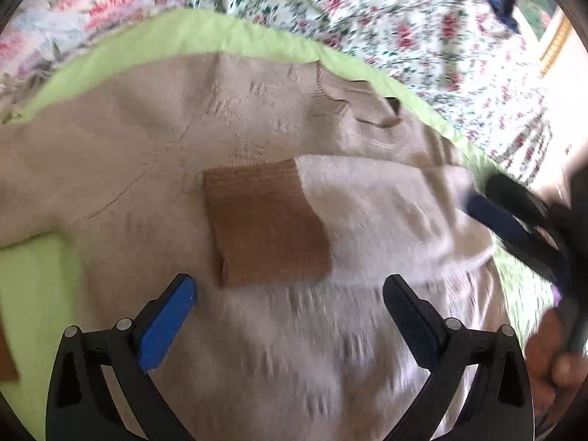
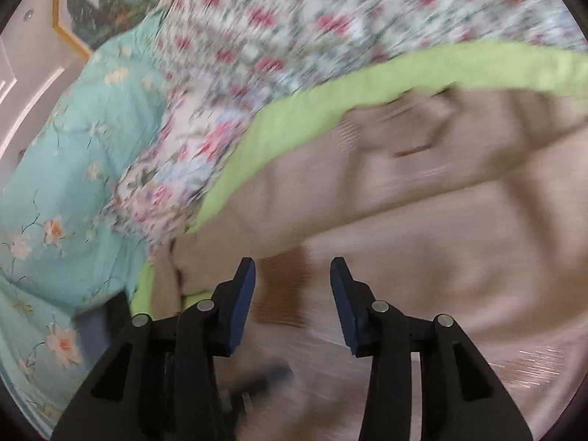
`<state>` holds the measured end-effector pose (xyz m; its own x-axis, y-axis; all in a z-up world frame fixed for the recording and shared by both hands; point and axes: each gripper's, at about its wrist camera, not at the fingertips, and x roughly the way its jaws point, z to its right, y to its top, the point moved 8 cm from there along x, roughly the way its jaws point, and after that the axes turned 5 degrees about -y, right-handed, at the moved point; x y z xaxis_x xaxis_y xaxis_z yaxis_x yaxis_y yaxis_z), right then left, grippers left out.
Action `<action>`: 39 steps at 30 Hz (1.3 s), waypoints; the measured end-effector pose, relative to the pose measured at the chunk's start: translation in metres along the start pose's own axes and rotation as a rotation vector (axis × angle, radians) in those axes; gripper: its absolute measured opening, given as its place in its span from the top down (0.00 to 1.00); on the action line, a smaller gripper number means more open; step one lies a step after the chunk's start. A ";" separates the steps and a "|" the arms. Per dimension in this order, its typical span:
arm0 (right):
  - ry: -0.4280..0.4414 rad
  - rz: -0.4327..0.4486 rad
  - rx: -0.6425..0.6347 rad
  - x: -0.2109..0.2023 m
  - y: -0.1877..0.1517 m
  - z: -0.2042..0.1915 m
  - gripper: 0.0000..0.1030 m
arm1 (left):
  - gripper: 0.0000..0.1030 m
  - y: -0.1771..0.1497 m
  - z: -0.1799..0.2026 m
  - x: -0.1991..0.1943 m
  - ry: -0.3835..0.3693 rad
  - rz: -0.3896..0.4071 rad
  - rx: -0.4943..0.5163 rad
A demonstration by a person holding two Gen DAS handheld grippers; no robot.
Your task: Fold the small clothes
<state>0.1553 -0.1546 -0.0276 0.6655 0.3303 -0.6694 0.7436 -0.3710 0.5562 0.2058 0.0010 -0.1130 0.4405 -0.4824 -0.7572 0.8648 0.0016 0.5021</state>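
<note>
A bed is seen under everything, covered by a floral bedspread (image 1: pixel 422 36) with pink and green flowers on white; in the right wrist view a turquoise quilt (image 2: pixel 73 147) with pale flowers is laid beside it, and a framed painting (image 2: pixel 106 3) is hung on the wall behind. On the bedspread a lime-green cloth (image 1: pixel 228 36) is spread; on this cloth a beige knitted sweater (image 1: pixel 121 147) is laid flat, with its neckline (image 1: pixel 378 110) turned to the far edge. One sleeve (image 1: pixel 386 213) is folded across the body of the sweater; its brown ribbed cuff (image 1: pixel 268 224) is rested near the middle of the garment. The pictures are blurred in many places, so the fine details of the knit cannot be told.

The left claw (image 1: pixel 290 294) is held just above the sweater, near the cuff; its jaws are spread wide and nothing is gripped between them. The right claw (image 2: pixel 292 275) is also parted, more narrowly, and is empty; the brown cuff (image 2: pixel 283 286) is seen between its fingertips, but whether it is touched cannot be told. In the left wrist view the right claw (image 1: pixel 514 217) is seen at the right edge, over the folded sleeve.
</note>
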 end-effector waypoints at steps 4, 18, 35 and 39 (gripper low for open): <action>-0.139 0.072 0.068 -0.059 -0.003 0.070 0.57 | 0.25 0.018 -0.003 0.011 0.006 0.060 -0.006; -0.390 0.074 0.200 -0.093 0.022 0.194 0.57 | 0.94 0.033 -0.021 -0.014 0.033 0.117 0.049; -0.579 -0.041 0.124 -0.046 0.050 0.222 0.90 | 0.93 0.031 -0.014 0.010 0.090 0.071 0.105; -0.578 0.066 0.058 -0.066 0.046 0.189 0.85 | 0.84 0.031 -0.020 0.005 0.080 0.076 0.081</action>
<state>0.1333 -0.3574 -0.0505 0.5546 -0.2163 -0.8035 0.6863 -0.4273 0.5886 0.2397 0.0160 -0.1099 0.5249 -0.4124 -0.7446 0.8070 -0.0369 0.5894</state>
